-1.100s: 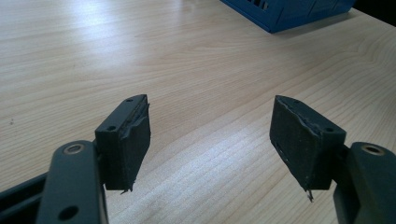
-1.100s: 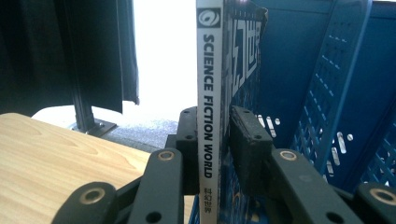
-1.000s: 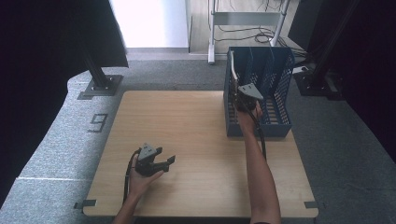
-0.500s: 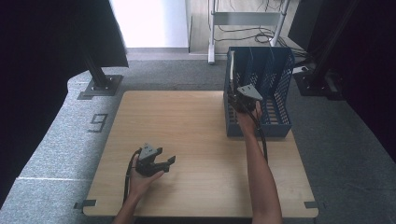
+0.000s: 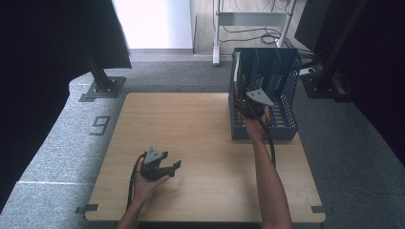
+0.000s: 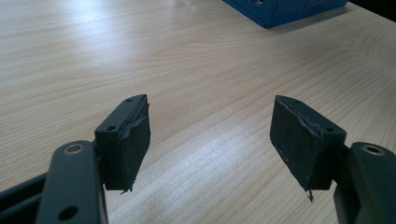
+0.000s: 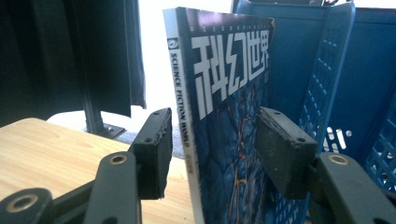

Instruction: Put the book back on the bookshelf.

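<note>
1. The magazine (image 7: 224,121) stands upright in the blue rack (image 5: 282,81), in the leftmost slot as the high view shows it, at the table's far right. Spine faces the right gripper's camera; the cover carries large white characters.
2. The right gripper (image 5: 244,106) is at the rack's near left corner, jaws on either side of the magazine. They have just been opening. In the right gripper view a gap shows between the left pad and the spine; the right pad stands off the cover, so nothing is clamped.
3. The left gripper (image 5: 173,167) rests low over the table (image 5: 191,124) at the near left, well apart from the rack. Its jaws stand wide with only bare wood between them.
4. The left hand (image 5: 145,183) holds its gripper from below; a cable loops beside the wrist.
5. The rack's corner appears at the top of the left gripper view.
</note>
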A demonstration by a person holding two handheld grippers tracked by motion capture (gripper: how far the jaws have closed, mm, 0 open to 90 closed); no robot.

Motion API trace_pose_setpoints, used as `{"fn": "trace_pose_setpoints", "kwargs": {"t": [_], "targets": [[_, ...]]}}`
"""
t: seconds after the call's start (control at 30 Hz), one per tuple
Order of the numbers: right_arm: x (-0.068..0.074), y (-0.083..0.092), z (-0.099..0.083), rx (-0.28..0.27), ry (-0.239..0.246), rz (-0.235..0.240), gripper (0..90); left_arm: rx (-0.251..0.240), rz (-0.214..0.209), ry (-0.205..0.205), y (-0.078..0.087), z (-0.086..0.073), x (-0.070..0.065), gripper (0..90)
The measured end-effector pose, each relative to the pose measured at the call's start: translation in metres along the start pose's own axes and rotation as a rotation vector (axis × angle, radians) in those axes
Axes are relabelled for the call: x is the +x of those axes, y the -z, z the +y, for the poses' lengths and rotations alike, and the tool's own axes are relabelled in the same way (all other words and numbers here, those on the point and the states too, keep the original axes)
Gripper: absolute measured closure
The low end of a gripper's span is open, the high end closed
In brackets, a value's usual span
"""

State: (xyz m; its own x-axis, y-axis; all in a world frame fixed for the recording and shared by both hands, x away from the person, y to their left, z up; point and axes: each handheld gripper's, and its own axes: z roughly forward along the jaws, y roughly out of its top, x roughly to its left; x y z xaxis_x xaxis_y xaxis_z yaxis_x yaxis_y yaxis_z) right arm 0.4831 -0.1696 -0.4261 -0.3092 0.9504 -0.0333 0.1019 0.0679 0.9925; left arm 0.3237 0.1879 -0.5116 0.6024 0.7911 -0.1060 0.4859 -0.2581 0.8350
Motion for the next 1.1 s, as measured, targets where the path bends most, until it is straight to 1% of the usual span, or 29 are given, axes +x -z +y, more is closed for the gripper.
{"fn": "trace_pose_setpoints", "kwargs": {"t": [0.27,0.47,0.63,0.7,0.8,0.87,0.93,1.03,1.1], "targets": [[0.004,0.011,0.008,-0.012,-0.012,0.031,44.7,0.006,0.003,0.002,0.001,0.0,0.0,28.9],[0.009,0.021,0.01,-0.022,-0.013,0.051,45.2,-0.008,0.01,0.011,0.005,0.001,0.002,28.9],[0.008,0.029,0.006,-0.001,-0.034,0.064,45.1,-0.01,0.011,0.011,0.007,0.002,0.003,28.9],[0.008,0.034,0.006,0.008,-0.053,0.074,45.1,-0.011,0.011,0.013,0.007,0.002,0.003,28.9],[0.01,0.04,0.004,-0.006,-0.054,0.074,45.4,-0.003,0.009,0.014,0.007,0.002,0.004,28.9],[0.012,0.043,0.001,0.01,-0.059,0.086,45.2,-0.001,0.01,0.012,0.007,0.002,0.004,28.8],[0.013,0.048,-0.003,0.002,-0.06,0.088,45.6,-0.005,0.009,0.018,0.008,0.001,0.004,28.8],[0.015,0.053,-0.008,0.022,-0.069,0.103,45.6,-0.007,0.012,0.018,0.008,0.001,0.005,28.8],[0.017,0.059,-0.013,0.019,-0.067,0.108,45.6,-0.008,0.013,0.023,0.009,0.001,0.006,28.8]]}}
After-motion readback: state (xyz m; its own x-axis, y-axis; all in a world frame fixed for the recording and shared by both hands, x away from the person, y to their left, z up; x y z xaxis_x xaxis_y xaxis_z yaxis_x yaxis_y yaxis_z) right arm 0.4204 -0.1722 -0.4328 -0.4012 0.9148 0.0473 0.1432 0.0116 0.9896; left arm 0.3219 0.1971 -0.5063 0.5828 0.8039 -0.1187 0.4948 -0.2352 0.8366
